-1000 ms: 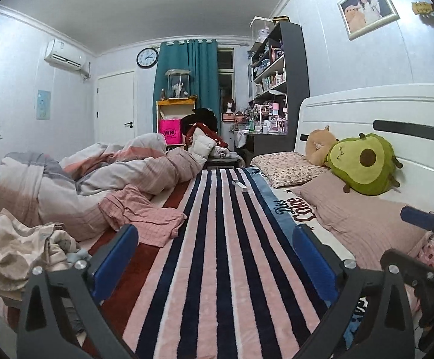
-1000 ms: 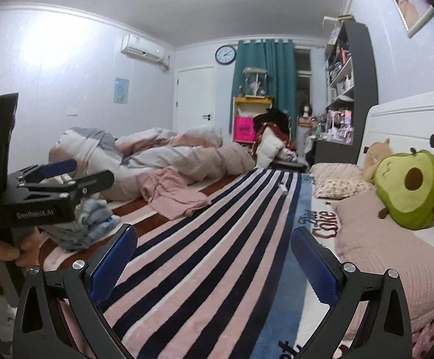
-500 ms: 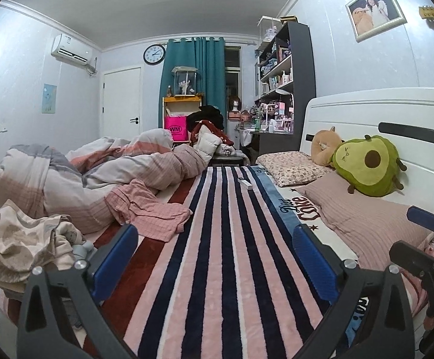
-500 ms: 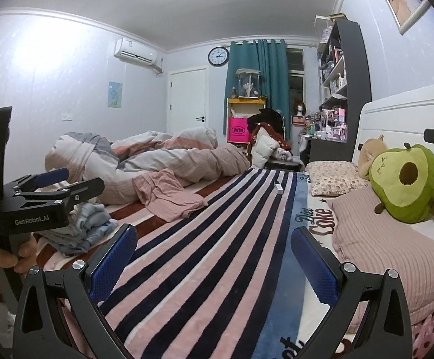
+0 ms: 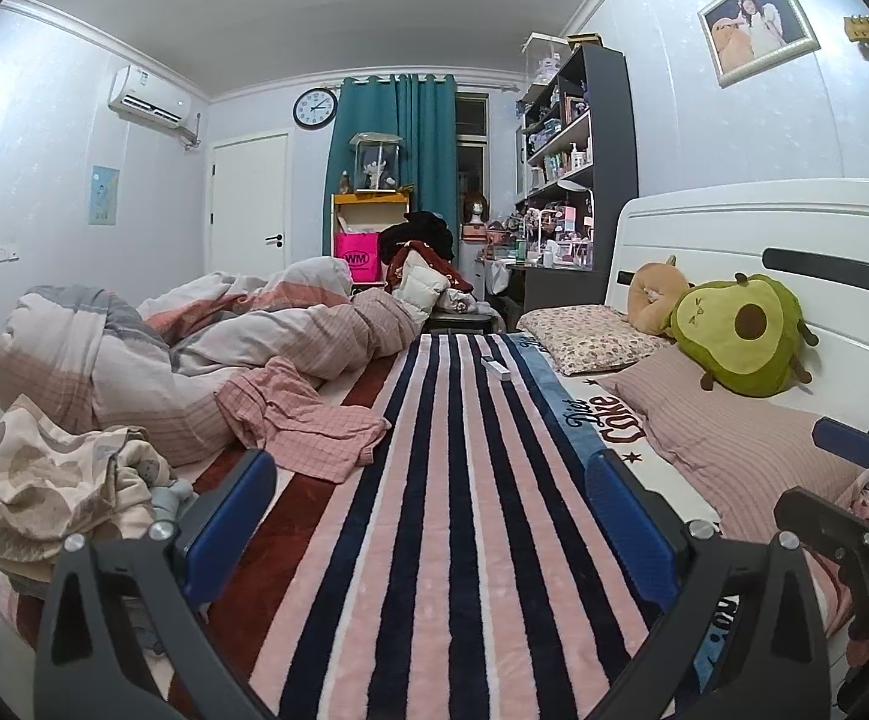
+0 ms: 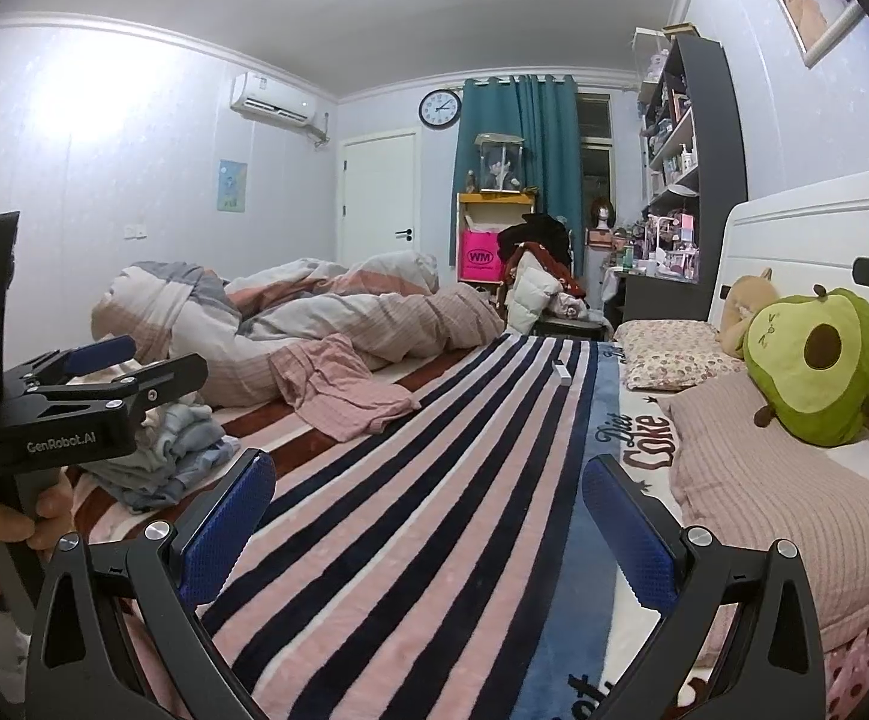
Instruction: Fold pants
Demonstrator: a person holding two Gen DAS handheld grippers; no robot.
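Pink checked pants [image 5: 308, 420] lie crumpled on the left side of the striped blanket [image 5: 452, 510], against the duvet; they also show in the right wrist view [image 6: 338, 390]. My left gripper [image 5: 434, 516] is open and empty, held above the blanket to the near right of the pants. My right gripper [image 6: 428, 516] is open and empty, further right over the blanket. In the right wrist view the left gripper [image 6: 110, 366] appears at the left edge, held by a hand.
A bunched duvet [image 5: 194, 348] fills the bed's left side. A pile of clothes [image 5: 56, 480] lies at the near left. Pillows [image 5: 734, 438], an avocado plush [image 5: 740, 336] and the white headboard [image 5: 794, 228] are on the right. A small white object [image 5: 496, 367] lies on the blanket.
Both views have shifted slightly; the grippers have risen and drifted a little over the blanket. Both stay open and empty. The pants have not moved.
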